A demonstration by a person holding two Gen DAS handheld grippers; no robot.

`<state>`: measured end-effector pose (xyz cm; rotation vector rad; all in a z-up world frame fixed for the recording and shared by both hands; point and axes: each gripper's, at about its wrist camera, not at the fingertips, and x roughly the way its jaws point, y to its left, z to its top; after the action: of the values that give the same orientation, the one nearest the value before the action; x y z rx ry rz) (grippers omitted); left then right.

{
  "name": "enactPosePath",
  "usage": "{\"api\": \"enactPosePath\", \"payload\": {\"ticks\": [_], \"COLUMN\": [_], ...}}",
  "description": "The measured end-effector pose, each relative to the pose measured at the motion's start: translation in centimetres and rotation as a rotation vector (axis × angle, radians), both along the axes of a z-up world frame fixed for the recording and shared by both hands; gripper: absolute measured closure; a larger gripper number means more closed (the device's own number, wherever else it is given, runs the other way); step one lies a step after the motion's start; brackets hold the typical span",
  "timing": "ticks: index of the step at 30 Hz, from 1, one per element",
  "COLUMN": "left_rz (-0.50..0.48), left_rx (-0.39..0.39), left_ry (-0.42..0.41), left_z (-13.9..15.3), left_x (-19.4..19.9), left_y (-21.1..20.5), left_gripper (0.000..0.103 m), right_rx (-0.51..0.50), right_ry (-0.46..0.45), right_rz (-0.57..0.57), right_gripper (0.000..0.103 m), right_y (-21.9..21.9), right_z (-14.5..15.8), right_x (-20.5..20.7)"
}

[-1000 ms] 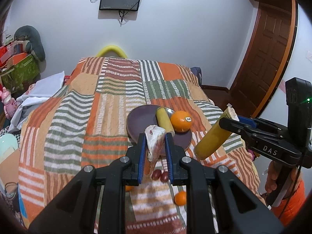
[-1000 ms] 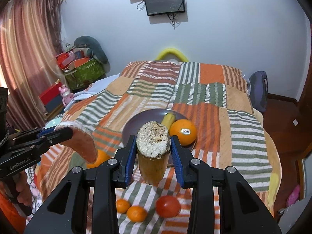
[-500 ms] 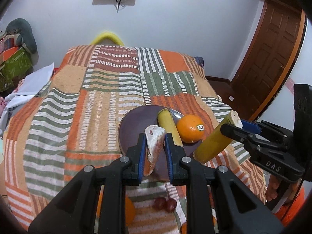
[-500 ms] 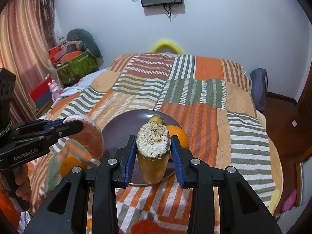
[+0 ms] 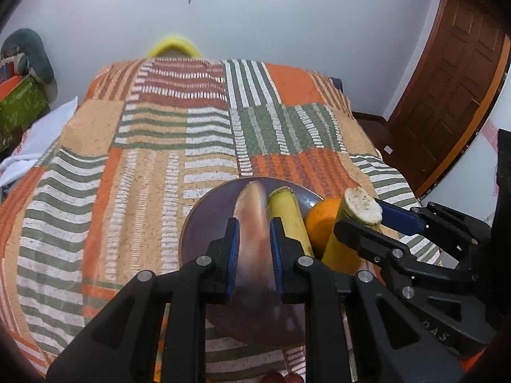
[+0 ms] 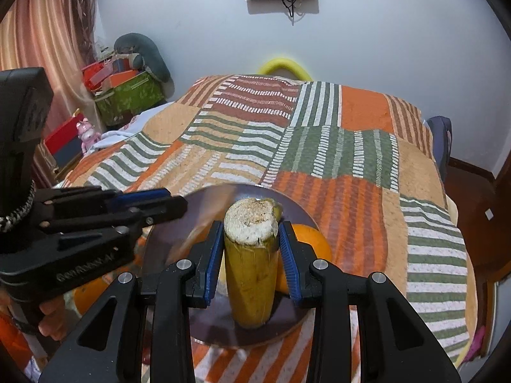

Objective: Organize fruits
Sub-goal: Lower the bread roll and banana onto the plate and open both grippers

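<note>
Striped bedspread, purple plate, left gripper jaws clamped on fruit wedge (blurred), right gripper jaws clamped on banana piece

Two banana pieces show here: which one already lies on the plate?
The banana piece lying flat on the plate, beside the orange. The other banana piece stands upright, clamped in the right gripper.

Two bananas; one plate
</note>
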<state>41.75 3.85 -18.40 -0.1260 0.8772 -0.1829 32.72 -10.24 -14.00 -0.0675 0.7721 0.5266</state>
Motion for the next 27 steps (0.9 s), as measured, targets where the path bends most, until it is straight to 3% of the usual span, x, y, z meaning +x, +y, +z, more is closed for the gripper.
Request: {"api": "enactPosePath", "payload": {"ticks": [8,18,21,27], "left_rz": [-0.007,0.023,0.024,0.027], "left_rx": [0.009,0.009,0.003,0.009], "left_ry": [0.011,-0.012,-0.008,-0.02], "left_z": [-0.4,0.8,1.0,1.9], "left_x": [-0.2,-2.8,-3.5,-5.2], "left_y": [0.5,2.2,2.6,2.8], "left_gripper": [0.084,0.084,0.084,0.081], "right_rx": [0.035,-0.003,-0.002,-0.028], "right_ry": [0.004,0.056,0.083,0.052], "right_rz": [-0.002,0.013,0.018,0.006], "right_gripper": [0.071,0.069,0.067,0.061], "right_y": [0.2,1.4,1.4,0.9], "right_z": [-0.7,-1.7,-1.9,-1.0], "right_x": [1.0,1.8,1.6,0.0]}}
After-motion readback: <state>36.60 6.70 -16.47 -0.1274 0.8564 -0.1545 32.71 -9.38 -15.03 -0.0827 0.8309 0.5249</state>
